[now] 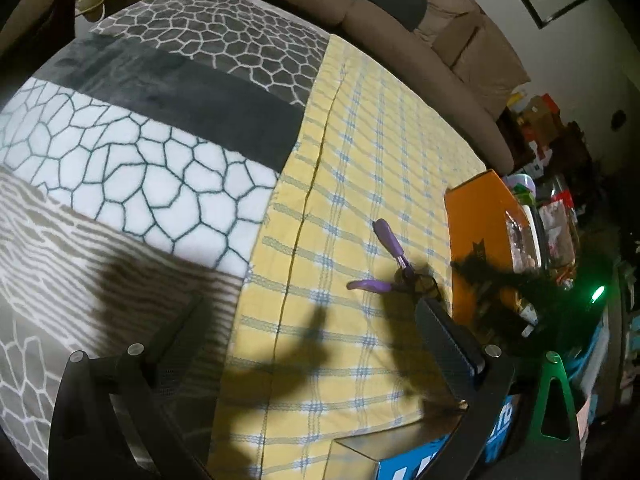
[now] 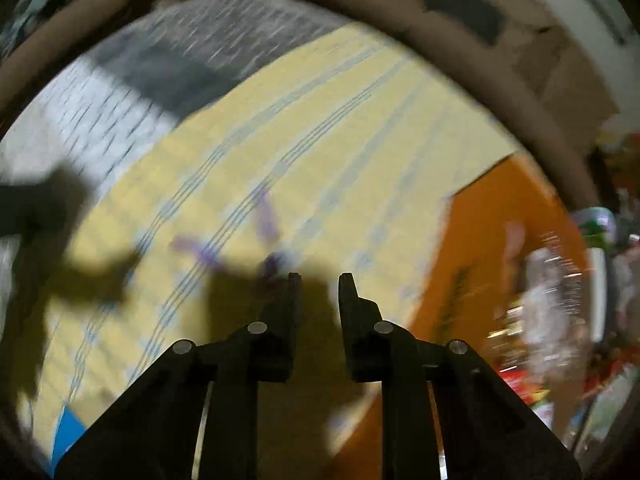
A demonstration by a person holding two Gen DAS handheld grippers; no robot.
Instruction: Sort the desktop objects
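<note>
Hovering right claw point(image 2: 320, 284), narrowly parted, empty.

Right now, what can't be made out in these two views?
- Purple-handled tool: left wrist view, its head lies in shadow; right wrist view, motion blur smears it.
- Orange box: contents hidden by glare and dark clutter.
- Right gripper: narrow gap, nothing visibly held.

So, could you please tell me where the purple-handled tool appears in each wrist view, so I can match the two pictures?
Left wrist view: the purple-handled tool lies right of centre on the yellow checked cloth, beside the orange box.
Right wrist view: blurred, the tool lies near centre, just beyond the right gripper fingertips.
Shared landmark: the orange box, to the tool's right in both.
</note>
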